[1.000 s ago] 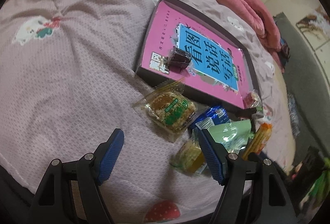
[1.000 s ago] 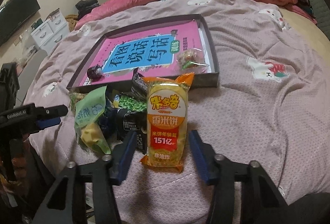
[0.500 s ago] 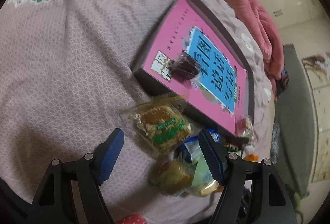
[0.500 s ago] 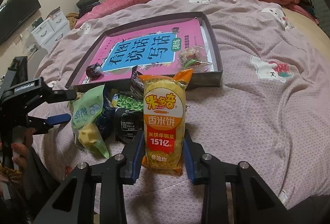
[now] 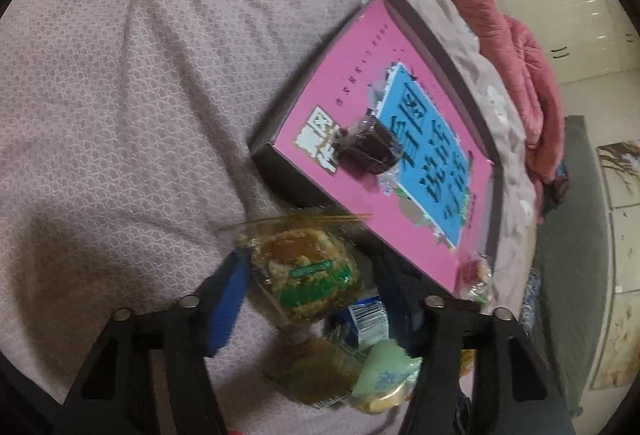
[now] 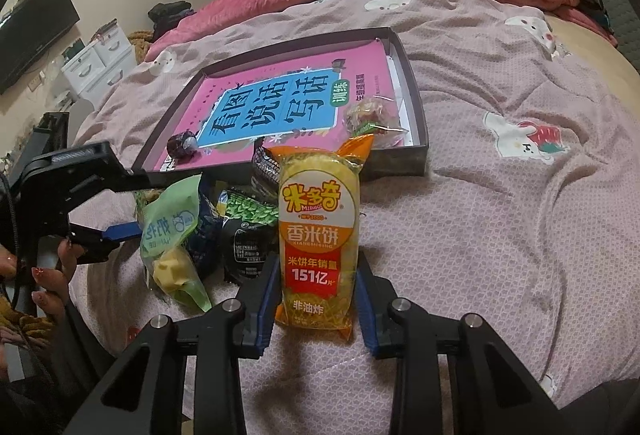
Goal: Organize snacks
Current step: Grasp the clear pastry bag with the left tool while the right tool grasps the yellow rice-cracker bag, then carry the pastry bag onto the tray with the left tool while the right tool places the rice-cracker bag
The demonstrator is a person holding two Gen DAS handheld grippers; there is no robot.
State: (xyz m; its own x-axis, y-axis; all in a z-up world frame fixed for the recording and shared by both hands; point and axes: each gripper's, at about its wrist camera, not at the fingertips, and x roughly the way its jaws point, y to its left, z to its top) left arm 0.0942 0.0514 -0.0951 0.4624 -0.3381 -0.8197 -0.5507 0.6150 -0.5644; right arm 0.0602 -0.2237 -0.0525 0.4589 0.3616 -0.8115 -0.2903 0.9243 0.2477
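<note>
Since a second ago my left gripper (image 5: 308,289) has dropped, jaws closing around the clear-wrapped cake (image 5: 306,275) on the bed beside the tray (image 6: 416,127), while my right gripper (image 6: 316,299) clamps the rice-cracker pack (image 6: 318,235); either slick wrapper could slip.

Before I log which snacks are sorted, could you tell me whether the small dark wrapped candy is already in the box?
In. The dark candy lies on the pink book inside the box.
</note>
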